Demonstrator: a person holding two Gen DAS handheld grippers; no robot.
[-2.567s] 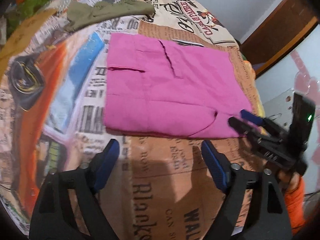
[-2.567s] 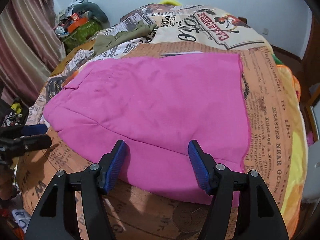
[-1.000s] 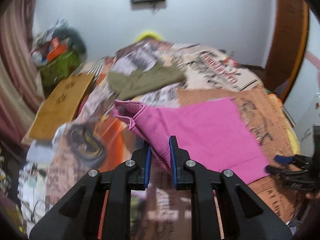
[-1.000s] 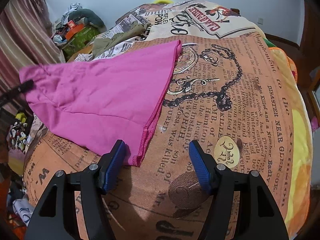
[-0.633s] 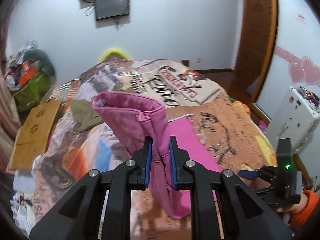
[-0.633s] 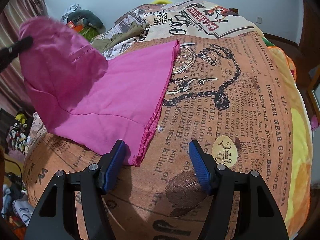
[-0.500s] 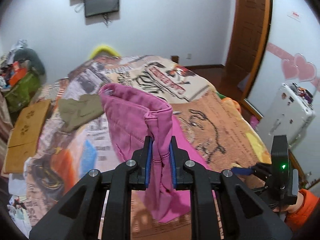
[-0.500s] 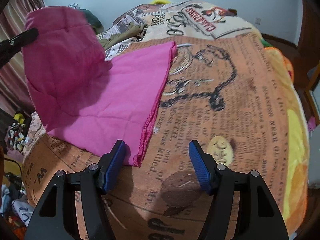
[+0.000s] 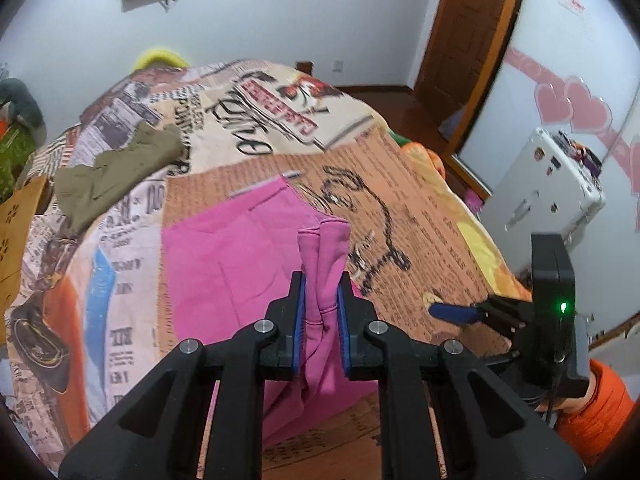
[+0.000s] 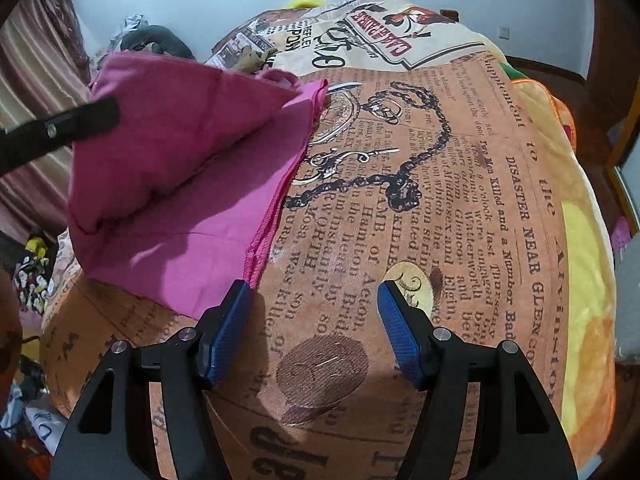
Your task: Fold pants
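The right half of the bed [image 10: 460,184], from the pink pants' [image 10: 192,184] hemmed edge to the bed's right edge, lies bare, so a gripper can pass there. An olive garment [image 9: 116,168] blocks the far left corner, and a white case [image 9: 544,188] stands just beyond the right edge.

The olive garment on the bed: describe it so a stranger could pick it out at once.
Start from the bed's newspaper-print blanket. The pink pants lie on it, one end pinched in the left gripper. Beyond them, toward the far left of the bed, lies the olive garment: crumpled, dull green, and the only other piece of clothing on the blanket.
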